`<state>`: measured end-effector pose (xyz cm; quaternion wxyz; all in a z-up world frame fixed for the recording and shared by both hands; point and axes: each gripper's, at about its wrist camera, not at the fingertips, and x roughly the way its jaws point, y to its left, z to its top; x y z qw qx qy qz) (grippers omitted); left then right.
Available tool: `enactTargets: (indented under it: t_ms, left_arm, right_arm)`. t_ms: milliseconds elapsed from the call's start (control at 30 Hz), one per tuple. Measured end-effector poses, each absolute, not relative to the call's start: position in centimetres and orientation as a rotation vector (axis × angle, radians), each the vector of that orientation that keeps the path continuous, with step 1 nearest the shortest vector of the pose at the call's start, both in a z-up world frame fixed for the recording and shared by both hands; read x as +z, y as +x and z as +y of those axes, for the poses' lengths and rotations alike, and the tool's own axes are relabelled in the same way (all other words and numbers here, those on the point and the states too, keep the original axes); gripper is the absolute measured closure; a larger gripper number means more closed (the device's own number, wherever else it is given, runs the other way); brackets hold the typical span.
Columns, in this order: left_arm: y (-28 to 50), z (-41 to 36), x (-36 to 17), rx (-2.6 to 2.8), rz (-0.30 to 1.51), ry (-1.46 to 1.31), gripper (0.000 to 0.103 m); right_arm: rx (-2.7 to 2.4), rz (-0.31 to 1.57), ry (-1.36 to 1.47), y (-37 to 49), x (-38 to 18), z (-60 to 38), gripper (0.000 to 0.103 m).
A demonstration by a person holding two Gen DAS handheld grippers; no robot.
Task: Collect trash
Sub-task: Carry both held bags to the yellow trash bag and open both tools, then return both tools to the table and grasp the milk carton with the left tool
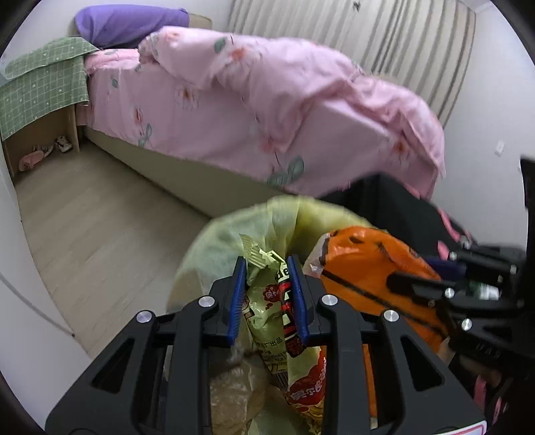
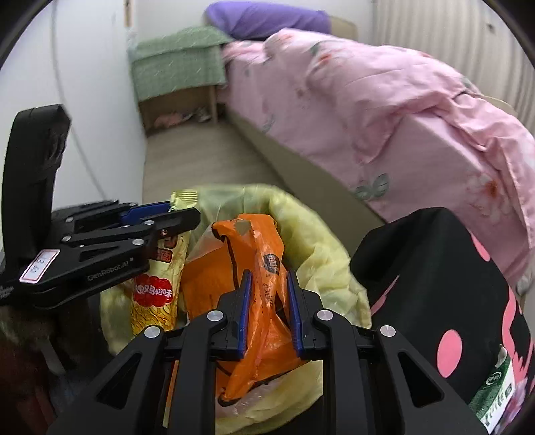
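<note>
Bedroom with pale wood floor (image 1: pixel 100 214), pink floral quilt (image 1: pixel 267 100) over the bed, purple pillow (image 1: pixel 130 23) at its head, green checked cloth (image 1: pixel 43 83) on the nightstand beside it. Landmark: bin lined with a yellow-green bag (image 2: pixel 311 241), standing on the floor beside the bed's foot. Left gripper (image 1: pixel 267 264), pitched downward over the bin's mouth, blue pads (image 1: pixel 238 294) narrow and clamped on a yellow-green snack wrapper (image 1: pixel 267 314) printed with red characters; wrapper hanging into the bin's left half. Right gripper (image 2: pixel 267 277), likewise pitched down over the bin, just right of the left one, pads narrow and pinched on a crumpled orange plastic bag (image 2: pixel 247 254); bag bulging above the bin's rim at its centre. Crinkled clear film (image 1: pixel 234 384) lower in the bin, under the wrapper. Black fabric with pink dots (image 2: pixel 444 287) close against the bin's right side, between bin and bed.
</note>
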<state>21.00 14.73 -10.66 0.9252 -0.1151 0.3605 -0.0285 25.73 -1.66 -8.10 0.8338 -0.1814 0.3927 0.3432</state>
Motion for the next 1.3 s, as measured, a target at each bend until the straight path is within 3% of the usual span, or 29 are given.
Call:
enactTargets:
  t_ms: [333,967,1033,1167,1300]
  left_arm:
    - [20.0,14.3,-11.6,-0.043,0.787,-0.196,0.080]
    - [21.3,15.3,-10.5,-0.031,0.781,-0.262,0.076]
    - [21.5,16.0,-10.1,-0.033,0.776,-0.302,0.069]
    - [21.0,16.5,-8.6,-0.007,0.737,-0.320,0.059]
    - [20.2,16.9,-5.7,0.021,0.667,-0.313,0.056]
  right_arm:
    - [0.718,0.903,-0.462,26.2,-10.8,-0.4,0.083]
    - [0.689,0.891,-0.381,27.3,-9.9,-1.6,0.082]
    - [0.683,0.873,-0.379,27.1,-9.6,-1.7,0.079]
    - [0.690,0.878,-0.366,26.7,-8.9,-2.3,0.060]
    - [0.682,0.831,-0.318,25.5,-6.4,-4.2,0.050]
